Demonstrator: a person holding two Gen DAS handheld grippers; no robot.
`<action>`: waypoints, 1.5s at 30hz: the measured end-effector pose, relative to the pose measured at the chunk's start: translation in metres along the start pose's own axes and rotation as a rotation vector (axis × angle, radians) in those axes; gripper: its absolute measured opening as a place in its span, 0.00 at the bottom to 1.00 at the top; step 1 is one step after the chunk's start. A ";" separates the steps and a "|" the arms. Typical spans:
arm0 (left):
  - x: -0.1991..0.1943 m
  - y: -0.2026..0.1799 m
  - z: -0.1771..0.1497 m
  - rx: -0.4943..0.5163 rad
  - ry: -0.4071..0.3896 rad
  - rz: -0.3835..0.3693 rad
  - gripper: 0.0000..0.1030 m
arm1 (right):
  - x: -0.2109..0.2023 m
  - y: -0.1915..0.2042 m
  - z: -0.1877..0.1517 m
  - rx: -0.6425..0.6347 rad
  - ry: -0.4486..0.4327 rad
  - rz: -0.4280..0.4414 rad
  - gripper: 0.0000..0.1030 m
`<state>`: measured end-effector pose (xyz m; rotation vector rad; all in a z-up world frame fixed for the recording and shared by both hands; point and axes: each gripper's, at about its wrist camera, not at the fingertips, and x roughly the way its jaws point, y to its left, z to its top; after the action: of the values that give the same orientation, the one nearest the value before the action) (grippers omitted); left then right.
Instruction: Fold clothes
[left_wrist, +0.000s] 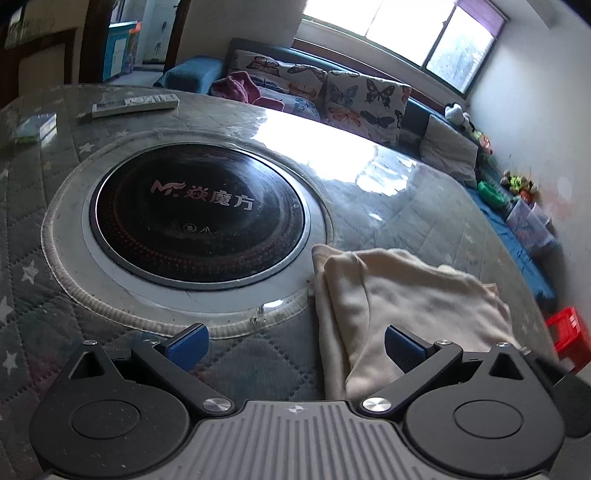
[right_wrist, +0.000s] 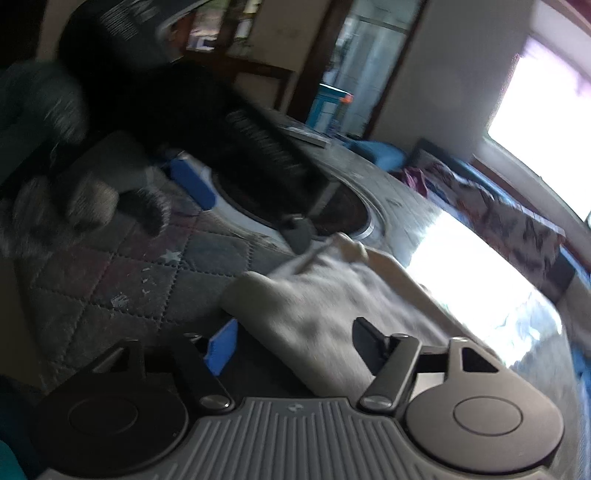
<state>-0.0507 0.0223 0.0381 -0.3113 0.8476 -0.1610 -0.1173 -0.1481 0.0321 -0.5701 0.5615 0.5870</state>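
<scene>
On a round table under a quilted grey star-print cover (left_wrist: 44, 280), one cream-coloured soft fabric garment (left_wrist: 406, 306) lies in a layered, already doubled-over bundle at the near right, its far corner touching the pale ring around the single black round glass hotplate (left_wrist: 199, 214) set into the table's centre. Going left to right in the left wrist view: one small green-and-white box (left_wrist: 33, 127) sits at the far left edge, one long silver remote control (left_wrist: 135, 105) lies beyond the hotplate, and a blue sofa with butterfly-print cushions (left_wrist: 332, 92) runs along the far side under the window. The left gripper (left_wrist: 295, 345) hangs low over the table with its blue-padded jaws spread wide and holding nothing; its left pad stands over bare quilt, its right pad over the garment's near left part, so the cloth lies mostly right of and beyond the jaws, its long axis running from near to far right. In the blurred right wrist view the right gripper (right_wrist: 295, 349) also has its jaws spread and empty, the garment (right_wrist: 325, 306) lying directly between and ahead of them, with the left tool's arm and the person's dark fuzzy sleeve (right_wrist: 85, 199) at far left. The right gripper appears the better centred on the cloth. Whether this bundle awaits another fold or is finished cannot be told.
</scene>
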 end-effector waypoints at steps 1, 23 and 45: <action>0.000 0.002 0.002 -0.015 0.003 -0.010 1.00 | 0.002 0.003 0.002 -0.028 -0.002 0.000 0.58; 0.038 0.018 0.012 -0.460 0.160 -0.304 0.98 | -0.016 -0.068 0.017 0.270 -0.097 0.133 0.08; 0.069 0.010 0.011 -0.443 0.223 -0.346 0.21 | -0.027 -0.162 -0.074 0.584 -0.041 -0.099 0.26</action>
<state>0.0030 0.0164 -0.0073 -0.8693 1.0440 -0.3355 -0.0558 -0.3169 0.0502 -0.0326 0.6278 0.3152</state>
